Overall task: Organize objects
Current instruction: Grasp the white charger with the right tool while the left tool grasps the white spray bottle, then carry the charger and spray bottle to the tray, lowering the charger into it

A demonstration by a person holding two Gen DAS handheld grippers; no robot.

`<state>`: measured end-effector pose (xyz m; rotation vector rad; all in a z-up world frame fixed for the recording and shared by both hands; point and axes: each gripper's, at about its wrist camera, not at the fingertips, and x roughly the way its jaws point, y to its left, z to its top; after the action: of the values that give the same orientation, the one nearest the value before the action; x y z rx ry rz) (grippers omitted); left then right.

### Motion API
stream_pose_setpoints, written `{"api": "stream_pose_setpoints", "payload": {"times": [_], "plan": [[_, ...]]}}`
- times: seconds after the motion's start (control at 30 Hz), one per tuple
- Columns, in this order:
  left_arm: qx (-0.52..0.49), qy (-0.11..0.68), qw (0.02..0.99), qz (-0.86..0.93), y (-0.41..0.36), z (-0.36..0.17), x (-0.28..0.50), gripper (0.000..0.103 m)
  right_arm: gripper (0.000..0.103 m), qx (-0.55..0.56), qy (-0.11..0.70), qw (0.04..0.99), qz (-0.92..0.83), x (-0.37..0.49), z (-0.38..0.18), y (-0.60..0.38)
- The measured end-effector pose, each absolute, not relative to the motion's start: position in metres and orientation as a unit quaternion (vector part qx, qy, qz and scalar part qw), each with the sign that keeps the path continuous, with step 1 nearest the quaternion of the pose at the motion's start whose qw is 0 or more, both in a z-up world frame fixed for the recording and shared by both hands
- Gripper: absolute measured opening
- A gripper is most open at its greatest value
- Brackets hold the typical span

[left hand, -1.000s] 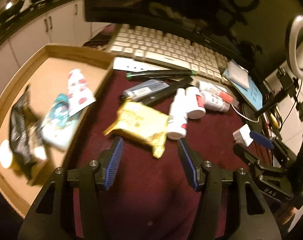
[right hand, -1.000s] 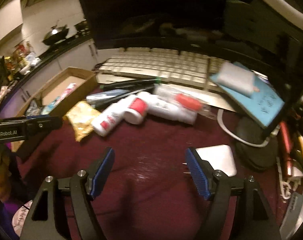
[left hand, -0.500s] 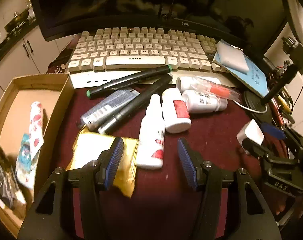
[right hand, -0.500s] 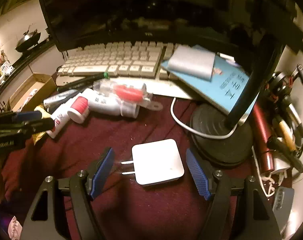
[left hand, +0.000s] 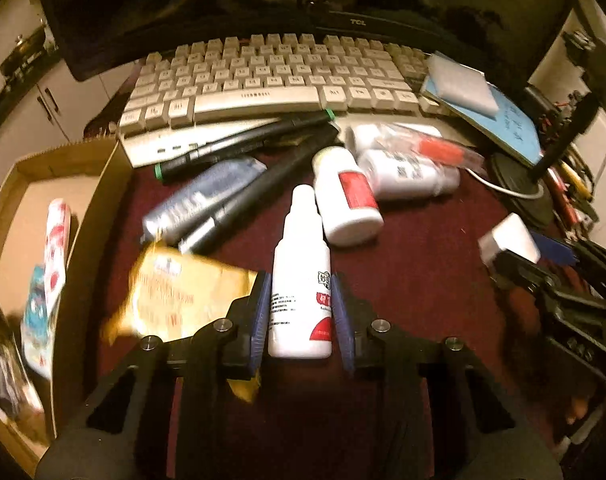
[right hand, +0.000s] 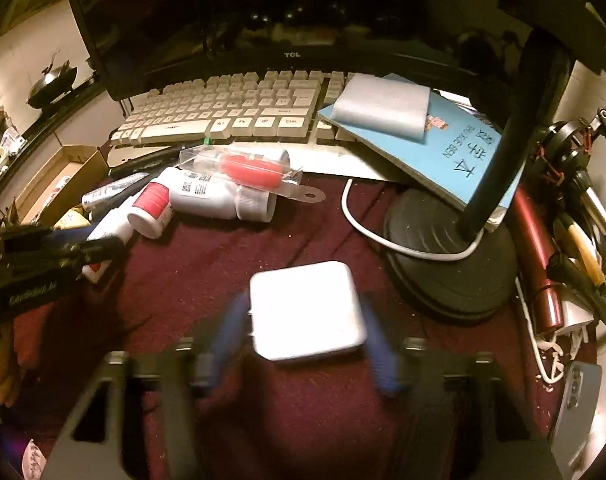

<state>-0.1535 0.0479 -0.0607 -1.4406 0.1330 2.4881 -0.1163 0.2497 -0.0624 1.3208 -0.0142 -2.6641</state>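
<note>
The white dropper bottle with a red label (left hand: 301, 300) is clamped by the left gripper (left hand: 301, 316) on the maroon bench (left hand: 423, 300), near the open cardboard box (left hand: 103, 168) at left; half a second earlier those fingers were spread. The white square charger (right hand: 307, 312) is flanked by the blurred right gripper (right hand: 303, 340), whose grip cannot be told; bare cloth lies nearer.

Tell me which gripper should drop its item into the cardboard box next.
Left. The left gripper is clamped on the white dropper bottle, and the cardboard box sits right beside it. The right gripper only straddles the white charger, farther from the box.
</note>
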Motion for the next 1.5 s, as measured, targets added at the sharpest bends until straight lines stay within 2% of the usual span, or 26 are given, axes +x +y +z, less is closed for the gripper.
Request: {"api": "stream_pose_setpoints", "payload": {"times": [0.37,0.7,1.5], "plan": [[-0.509,0.043,0.132,0.849,0.050,-0.072,-0.130,0.029,0.050,0.443,0.009,0.076,-0.893,-0.115,-0.062,0.242],[-0.500,0.014,0.128,0.856,0.040,-0.065,-0.110,0.029,0.050,0.417,0.040,0.110,-0.901,-0.084,-0.036,0.209],[-0.437,-0.045,0.088,0.894,-0.022,0.001,-0.055,0.029,0.050,0.374,0.078,0.162,-0.910,-0.058,0.004,0.144]]}}
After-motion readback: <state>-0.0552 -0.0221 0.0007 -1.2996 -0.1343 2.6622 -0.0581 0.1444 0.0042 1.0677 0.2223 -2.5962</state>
